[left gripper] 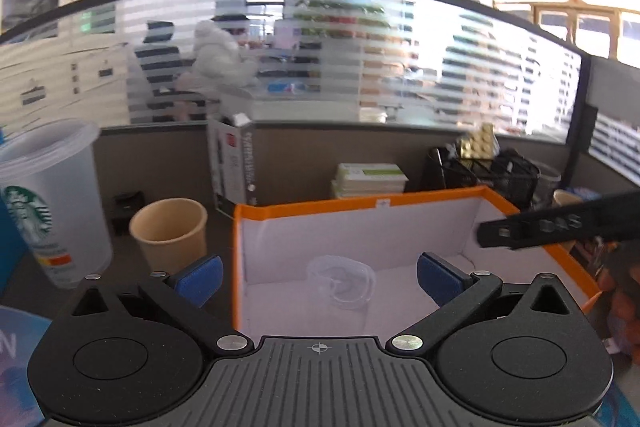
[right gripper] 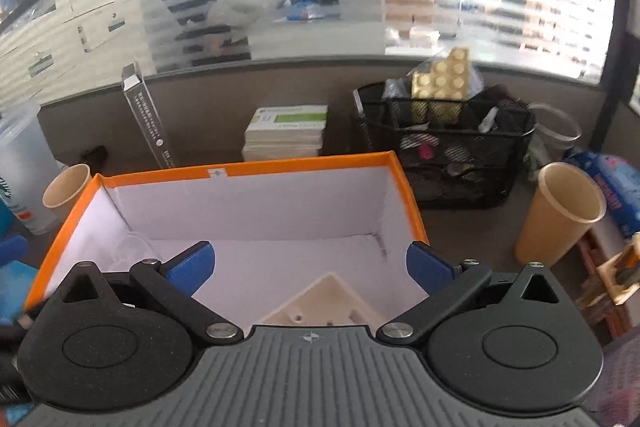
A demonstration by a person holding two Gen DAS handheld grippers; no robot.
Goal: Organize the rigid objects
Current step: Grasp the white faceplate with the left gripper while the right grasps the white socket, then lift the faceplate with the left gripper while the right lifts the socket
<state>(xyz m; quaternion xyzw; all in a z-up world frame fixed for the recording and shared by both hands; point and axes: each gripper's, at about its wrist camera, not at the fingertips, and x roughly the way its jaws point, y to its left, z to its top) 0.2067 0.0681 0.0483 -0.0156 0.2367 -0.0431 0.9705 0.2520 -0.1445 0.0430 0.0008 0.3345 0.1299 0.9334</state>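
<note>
Left gripper [left gripper: 318, 277] and right gripper [right gripper: 310, 267] both spread apart, empty, over orange-rimmed white cardboard box [right gripper: 248, 167]. Frosted plastic Starbucks-logo cup [left gripper: 48, 203] at bench's left edge.

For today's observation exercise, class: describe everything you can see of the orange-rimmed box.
The box is an open, lidless rectangular carton, seemingly cardboard, with an orange rim and outside and plain white inner walls and floor. It stands upright on the grey desk, near a stack of books and a black mesh basket behind it. Inside lie a clear plastic cup on its side near the left wall and a beige angular block at the near edge. Neither open claw touches it.
</note>
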